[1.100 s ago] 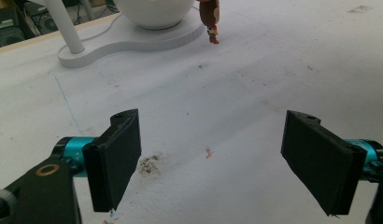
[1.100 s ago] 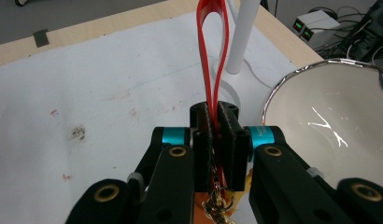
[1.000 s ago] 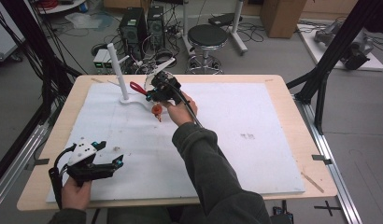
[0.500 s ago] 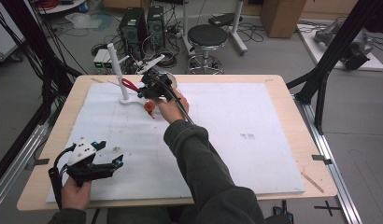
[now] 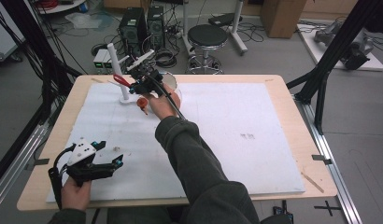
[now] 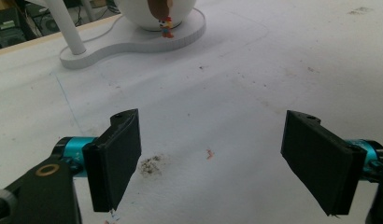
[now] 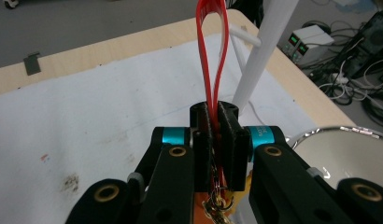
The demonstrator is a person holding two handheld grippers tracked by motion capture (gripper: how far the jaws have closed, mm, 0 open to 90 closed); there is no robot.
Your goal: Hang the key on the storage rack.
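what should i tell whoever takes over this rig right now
Right gripper: shut on the red loop of a keychain, whose orange charm dangles below it, held up beside the white stand at the far left of the table.
Left gripper: jaws open, nothing between them, low over the white mat at the near left.
Done: keychain picked up and brought to the stand.
Left: likely hang the loop on the stand's peg, then let go.

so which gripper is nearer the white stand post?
Right. The right gripper, shut on a red strap loop, is right beside the white stand post. The left gripper sits open at the table's near left corner, far from it.
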